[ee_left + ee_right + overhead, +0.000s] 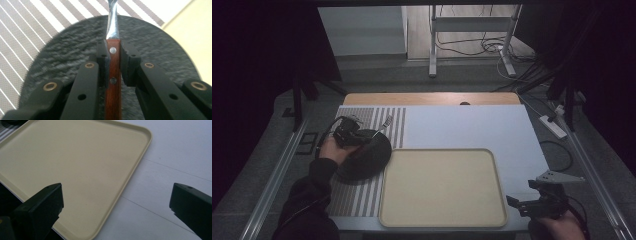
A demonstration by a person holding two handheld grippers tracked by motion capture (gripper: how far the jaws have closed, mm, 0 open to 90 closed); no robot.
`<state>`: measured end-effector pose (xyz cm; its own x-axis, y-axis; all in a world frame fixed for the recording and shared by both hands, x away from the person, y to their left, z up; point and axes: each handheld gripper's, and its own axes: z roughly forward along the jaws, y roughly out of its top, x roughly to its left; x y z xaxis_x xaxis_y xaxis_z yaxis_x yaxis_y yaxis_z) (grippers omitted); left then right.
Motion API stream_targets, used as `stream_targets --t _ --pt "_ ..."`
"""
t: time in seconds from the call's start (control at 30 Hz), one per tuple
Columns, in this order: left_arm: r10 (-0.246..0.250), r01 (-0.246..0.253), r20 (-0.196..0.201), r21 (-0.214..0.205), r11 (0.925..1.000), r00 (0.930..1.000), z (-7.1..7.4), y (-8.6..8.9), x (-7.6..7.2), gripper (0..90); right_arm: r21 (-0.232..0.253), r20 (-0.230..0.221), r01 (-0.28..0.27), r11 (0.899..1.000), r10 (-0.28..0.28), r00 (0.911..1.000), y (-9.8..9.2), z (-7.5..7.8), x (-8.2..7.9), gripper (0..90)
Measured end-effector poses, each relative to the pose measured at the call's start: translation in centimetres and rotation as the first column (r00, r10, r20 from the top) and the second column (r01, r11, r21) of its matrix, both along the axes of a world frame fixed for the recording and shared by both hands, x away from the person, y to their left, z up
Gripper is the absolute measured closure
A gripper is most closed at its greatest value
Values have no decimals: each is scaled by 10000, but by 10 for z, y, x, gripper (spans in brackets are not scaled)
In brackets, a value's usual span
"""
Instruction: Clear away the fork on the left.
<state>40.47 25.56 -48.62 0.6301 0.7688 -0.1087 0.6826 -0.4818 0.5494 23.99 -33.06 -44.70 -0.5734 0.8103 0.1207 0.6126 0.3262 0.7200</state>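
My left gripper (363,136) is shut on the wooden handle of a metal utensil (379,127), whose tip points toward the far right over a striped mat (397,125). In the left gripper view the pads (102,53) clamp the riveted brown handle (113,72), and the steel shaft (112,17) runs up out of frame. Below it lies a dark, rough round plate (367,157) (62,57). My right gripper (518,204) (117,202) stands open and empty at the table's near right corner, beside a beige tray (442,187) (75,162).
The tray (195,32) sits right of the plate on a white sheet (472,125) (175,152). A wooden table edge (427,98) runs along the back. On the floor beyond are a metal stand (432,50), cables and a power strip (553,126).
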Motion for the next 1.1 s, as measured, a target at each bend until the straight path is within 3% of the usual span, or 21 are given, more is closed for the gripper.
stream_targets --t 0.13,0.73,0.87,1.1 --pt "129 -129 -13 -193 9997 9999 3 -2 -13 779 -14 0 -14 10000 14 10000 0 0 0 0" --pt "454 -460 -302 -187 9988 9985 3 -12 -62 778 -43 10 -18 10000 18 10000 1 0 0 0" --pt "586 -596 -363 -270 9979 9976 4 -12 -83 778 -50 19 -26 10000 27 10000 1 0 0 0" --pt "803 -820 -377 -480 9955 9961 6 -15 -107 778 -104 43 -82 9999 82 10000 2 0 0 0"
